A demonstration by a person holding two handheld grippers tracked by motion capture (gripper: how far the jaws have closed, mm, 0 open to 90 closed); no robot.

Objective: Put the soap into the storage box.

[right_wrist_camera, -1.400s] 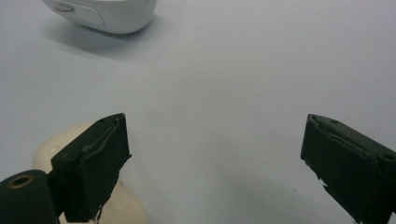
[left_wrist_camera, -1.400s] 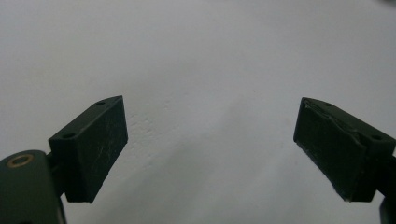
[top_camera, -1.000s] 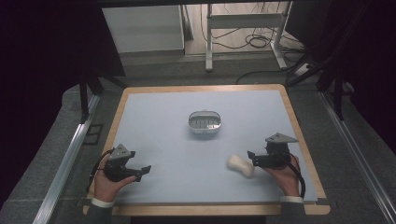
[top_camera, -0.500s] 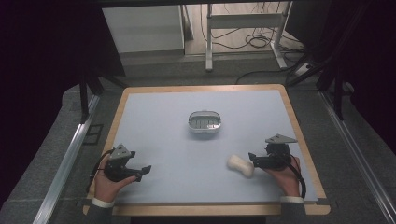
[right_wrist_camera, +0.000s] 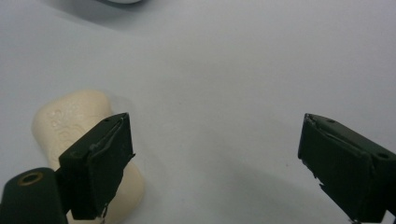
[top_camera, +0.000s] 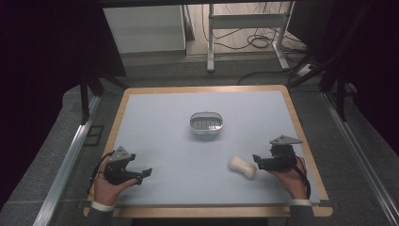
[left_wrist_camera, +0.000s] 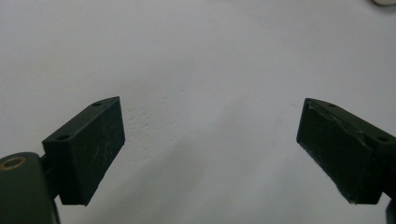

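Note:
A cream bar of soap (top_camera: 243, 167) lies on the pale table top at the front right. My right gripper (top_camera: 257, 160) rests just right of it, jaws wide open. In the right gripper view the soap (right_wrist_camera: 70, 126) sits beside and partly behind my left jaw, outside the gap of the right gripper (right_wrist_camera: 215, 158). A small white and grey soap dish (top_camera: 206, 123) stands near the table's middle. My left gripper (top_camera: 143, 174) rests at the front left, open, with bare table between the jaws of the left gripper (left_wrist_camera: 210, 149).
The table (top_camera: 160, 117) has a wooden rim all round. Beyond its far edge stand a white cabinet (top_camera: 146, 28) and a metal frame (top_camera: 244, 21) with cables on the floor. A metal rail (top_camera: 66, 165) runs along the left side.

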